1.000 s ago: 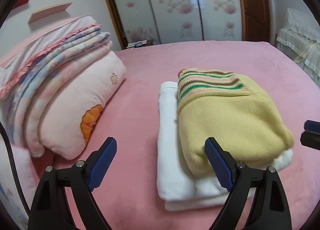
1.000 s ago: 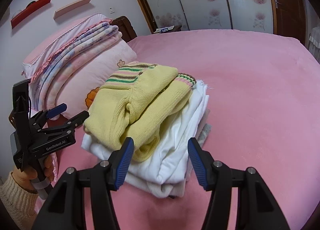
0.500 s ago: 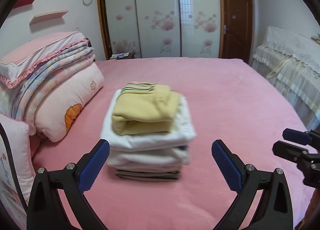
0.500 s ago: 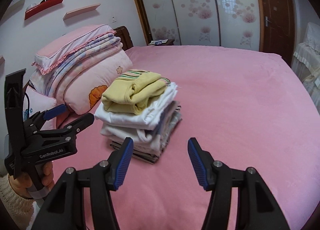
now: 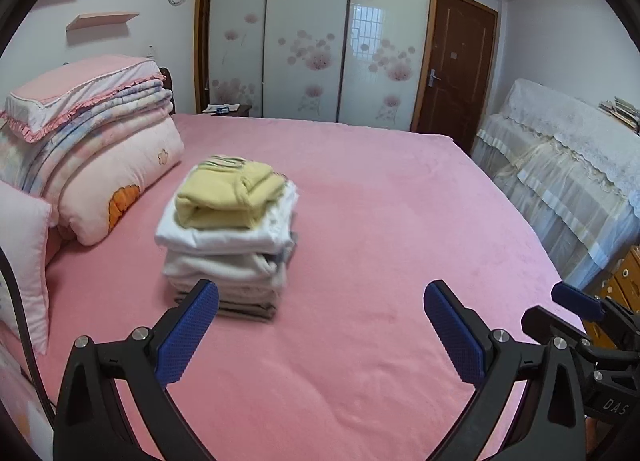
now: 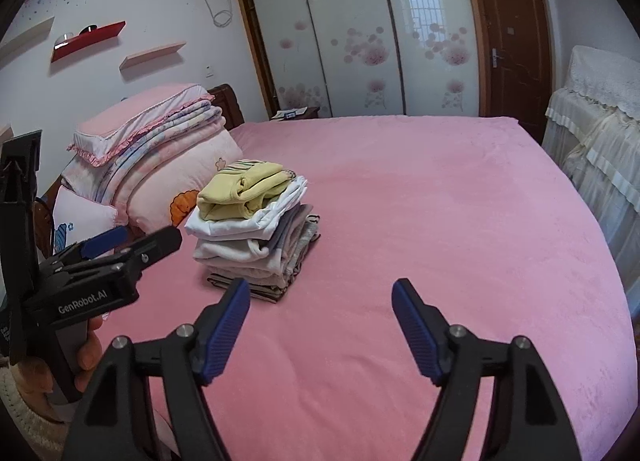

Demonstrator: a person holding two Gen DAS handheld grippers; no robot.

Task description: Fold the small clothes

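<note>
A stack of folded clothes rests on the pink bed. A folded yellow sweater with a striped collar lies on top, with white and grey garments under it. My left gripper is open wide and empty, held back from the stack, which sits ahead and to its left. My right gripper has its jaws opening with nothing between them; the stack lies ahead left of it. The left gripper also shows at the left of the right wrist view, held by a hand.
Folded quilts and pink pillows are piled at the bed's head, left of the stack. A lace-covered piece of furniture stands along the right side. Sliding wardrobe doors and a brown door are behind.
Both grippers pulled back and up from the stack, which now looks smaller and farther off. The left jaws widened a little, and the right jaws spread apart in the last half second.
</note>
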